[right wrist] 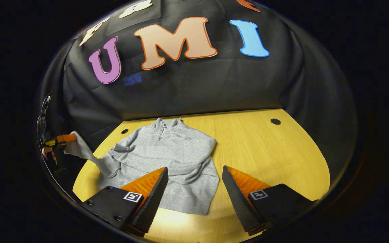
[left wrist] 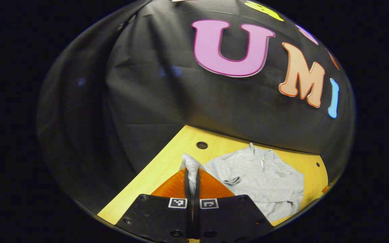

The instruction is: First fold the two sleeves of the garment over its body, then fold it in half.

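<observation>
One sleeve (left wrist: 190, 165) pinched by left gripper (left wrist: 192, 179) | right gripper (right wrist: 194, 182) spread above sweatshirt (right wrist: 167, 158)

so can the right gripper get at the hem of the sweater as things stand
Probably yes: the right gripper is open just above the sweater hem, nothing between. The left gripper holds a sleeve off to the side.

The grey zip-neck garment (right wrist: 167, 158) lies flat on the table, one sleeve (right wrist: 86, 153) lifted off sideways.

no readable text, labels or numbers
</observation>
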Motion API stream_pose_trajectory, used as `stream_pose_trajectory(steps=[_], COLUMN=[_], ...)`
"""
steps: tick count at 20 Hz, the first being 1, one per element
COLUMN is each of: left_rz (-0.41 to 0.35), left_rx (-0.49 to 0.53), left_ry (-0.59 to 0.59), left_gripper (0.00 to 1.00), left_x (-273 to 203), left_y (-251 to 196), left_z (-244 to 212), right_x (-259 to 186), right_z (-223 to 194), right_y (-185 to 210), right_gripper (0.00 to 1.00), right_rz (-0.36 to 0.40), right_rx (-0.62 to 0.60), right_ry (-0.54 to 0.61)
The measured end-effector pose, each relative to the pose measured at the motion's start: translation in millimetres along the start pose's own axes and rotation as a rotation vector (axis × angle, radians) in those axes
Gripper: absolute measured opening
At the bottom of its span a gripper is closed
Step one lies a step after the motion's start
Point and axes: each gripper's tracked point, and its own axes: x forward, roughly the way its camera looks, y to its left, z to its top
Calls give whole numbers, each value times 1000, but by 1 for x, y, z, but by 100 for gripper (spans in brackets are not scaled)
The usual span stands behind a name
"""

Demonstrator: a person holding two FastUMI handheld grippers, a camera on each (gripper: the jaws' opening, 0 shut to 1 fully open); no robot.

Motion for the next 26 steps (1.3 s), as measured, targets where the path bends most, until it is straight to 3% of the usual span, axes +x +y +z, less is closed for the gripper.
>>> stream_pose_trajectory(steps=[3,11,20,26], left_rz=[-75,-264,-402,-430], left_rx=[42,170,310,408], left_ry=[-10,-20,51,123], left_gripper=[0,0,0,0], left_x=[12,26,34,57], left_y=[-50,-185,-304,-356], left_z=[10,13,-29,-77], right_x=[-12,-42,-68,-82], right_z=[-3,-8,-27,-43], right_y=[-23,-73,-110,-126], right_gripper=[96,99,96,96], right_rz=[-32,-104,-147,-164], right_rx=[15,25,44,47], right_ry=[1,-14,-4,8])
